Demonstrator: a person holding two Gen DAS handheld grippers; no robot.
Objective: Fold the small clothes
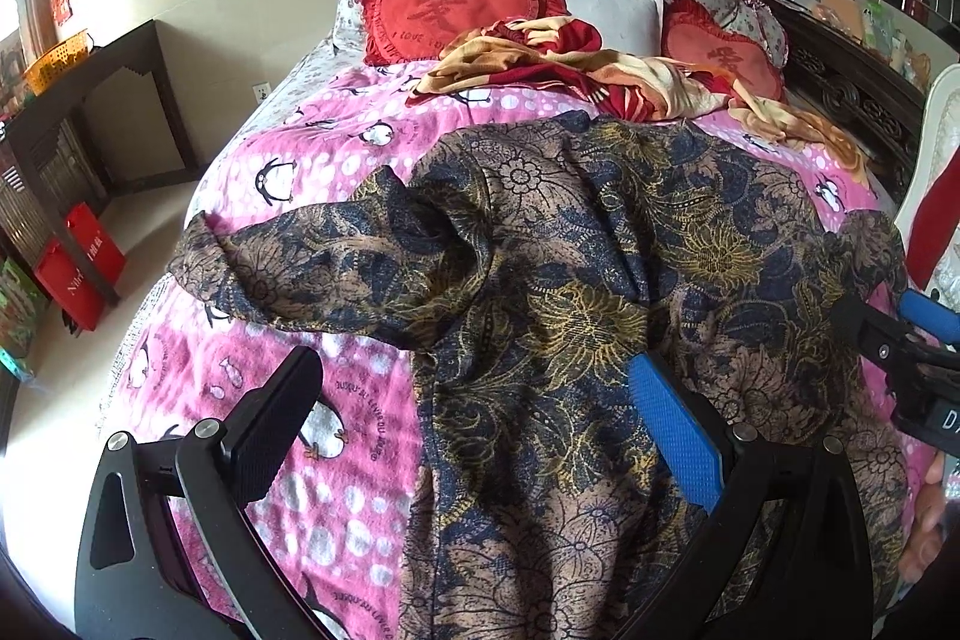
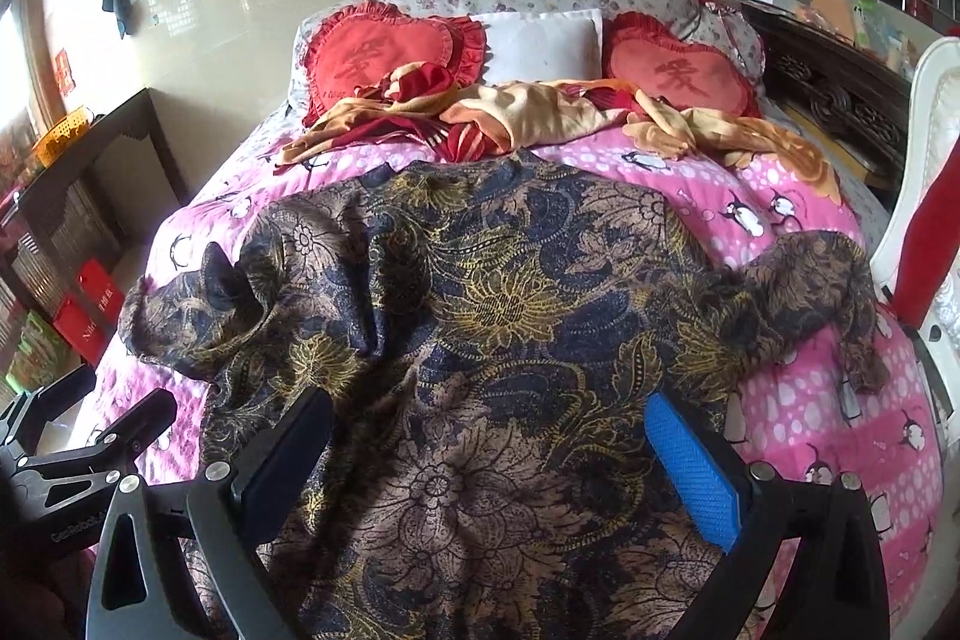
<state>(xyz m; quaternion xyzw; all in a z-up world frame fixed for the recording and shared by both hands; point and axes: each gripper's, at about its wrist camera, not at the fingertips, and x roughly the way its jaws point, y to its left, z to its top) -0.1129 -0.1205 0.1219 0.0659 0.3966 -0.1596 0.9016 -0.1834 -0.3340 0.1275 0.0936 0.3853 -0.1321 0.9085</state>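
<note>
Floral-print shirt (image 2: 480,340) lies spread on the pink penguin bedspread (image 2: 810,436), across the near half of the bed. Dark blue, tan and gold pattern. Collar end seems to point toward the pillows; the hem comes toward the cameras and runs under both grippers. Laid out like this, both side seams can be reached from the foot of the bed.

Left sleeve (image 1: 288,268) stretches out sideways over the bedspread, rumpled at the shoulder. Right sleeve (image 2: 840,292) trails toward the bed's right edge, cuff drooping. Body panel shows long creases down the middle, not yet smoothed. No fold made so far, by my reading.

Left gripper (image 1: 474,430) hovers low over the shirt's left side, jaws wide apart: the black finger is over bare bedspread, the blue pad (image 1: 672,436) over cloth. It straddles the side edge, probably so it can take that edge or the sleeve. Nothing is between the fingers.

Right gripper (image 2: 489,466) is also spread wide, both fingers above the lower body of the shirt, gripping nothing. Whether the tips touch the fabric I cannot tell.

Further out: crumpled orange-and-red blanket (image 2: 540,112) lies past the collar, clear of the shirt. Two red heart cushions (image 2: 384,58) and a white pillow (image 2: 540,40) sit at the headboard. White chair (image 2: 924,148) stands at the right edge.
</note>
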